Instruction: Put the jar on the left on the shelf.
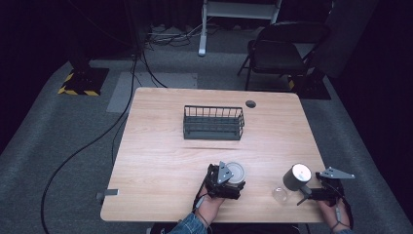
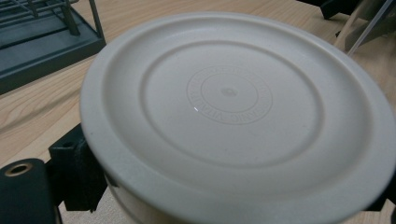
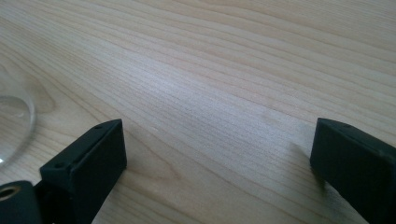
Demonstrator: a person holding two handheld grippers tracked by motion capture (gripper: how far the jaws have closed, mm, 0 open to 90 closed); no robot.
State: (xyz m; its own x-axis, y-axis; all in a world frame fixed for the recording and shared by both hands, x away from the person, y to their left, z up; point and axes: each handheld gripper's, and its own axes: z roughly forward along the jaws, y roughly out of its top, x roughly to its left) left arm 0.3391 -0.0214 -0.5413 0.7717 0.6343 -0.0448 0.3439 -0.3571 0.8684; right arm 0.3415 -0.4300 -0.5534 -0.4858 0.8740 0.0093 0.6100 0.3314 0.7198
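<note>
The round white bowl (image 2: 233, 116) sits upside down near the front edge of the table (image 1: 160, 146), its flat bottom facing up. The left gripper (image 1: 225, 181) pinches it between its jaws. The right gripper (image 1: 311, 191) rests well apart to the right, jaws spread wide with nothing between them, beside a grey cup (image 1: 295, 176) and a clear glass (image 1: 279, 194). A dark wire rack (image 1: 213, 123) stands farther back.

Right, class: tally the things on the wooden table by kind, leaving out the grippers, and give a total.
Wire rack: 1
Round cream container with a lid: 1
Dark cylinder with a pale top: 1
Clear glass piece: 1
Total: 4
</note>
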